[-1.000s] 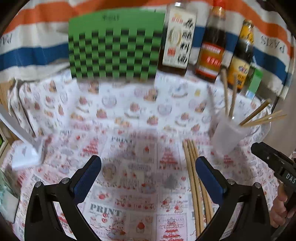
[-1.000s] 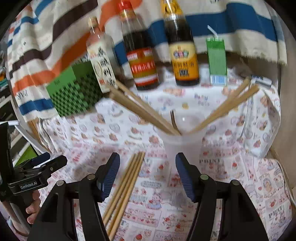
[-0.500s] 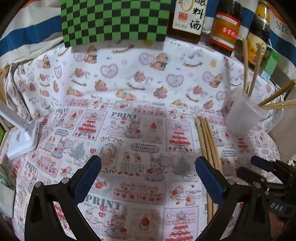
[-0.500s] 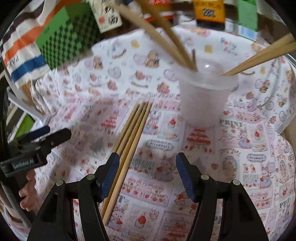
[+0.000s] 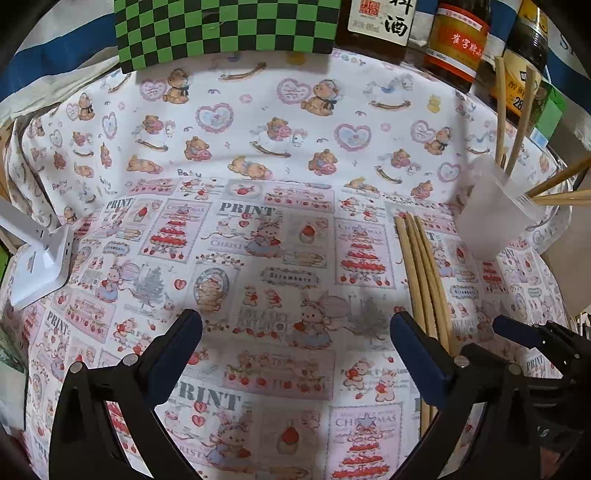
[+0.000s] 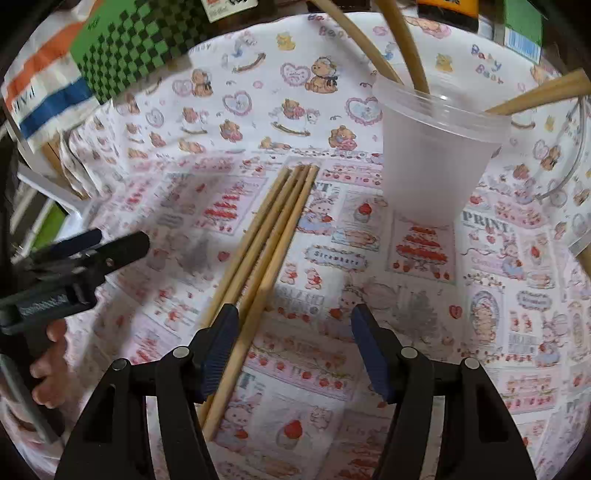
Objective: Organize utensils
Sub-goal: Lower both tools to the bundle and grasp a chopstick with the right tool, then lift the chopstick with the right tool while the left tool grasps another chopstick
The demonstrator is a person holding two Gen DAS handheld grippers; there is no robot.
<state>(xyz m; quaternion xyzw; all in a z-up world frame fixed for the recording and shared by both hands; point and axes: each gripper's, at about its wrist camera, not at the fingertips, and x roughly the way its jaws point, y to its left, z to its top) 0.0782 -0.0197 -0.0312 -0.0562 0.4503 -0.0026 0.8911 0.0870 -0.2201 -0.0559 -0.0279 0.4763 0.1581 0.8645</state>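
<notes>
I am looking at four loose wooden chopsticks (image 6: 273, 236) lying side by side, touching one another, flat on the printed tablecloth (image 6: 424, 295); in the right wrist view they are running from just left of the cup's base down toward my right gripper. The frosted plastic cup (image 6: 436, 155) is standing upright on the cloth just beside their far tips, and it is holding more chopsticks (image 6: 406, 40) that are leaning out over its rim to both sides. My right gripper (image 6: 295, 350) is pointing down at the cloth with its fingers standing moderately wide and nothing between the pads; the left blue pad (image 6: 218, 350) is covering part of the bundle's near end, and I cannot tell whether it is touching the sticks. My left gripper (image 5: 295, 350) is hanging over bare cloth, fingers spread wide and holding nothing, with the same chopsticks passing behind its right-hand finger (image 5: 417, 354). A hand (image 6: 48, 362) is gripping the left gripper's handle at the edge of the right wrist view. At the back of the table a green-and-black checkered box (image 5: 225, 29) and several sauce bottles (image 5: 458, 40) are standing in a row, and a white lamp base (image 5: 37, 266) is sitting at the left edge.
</notes>
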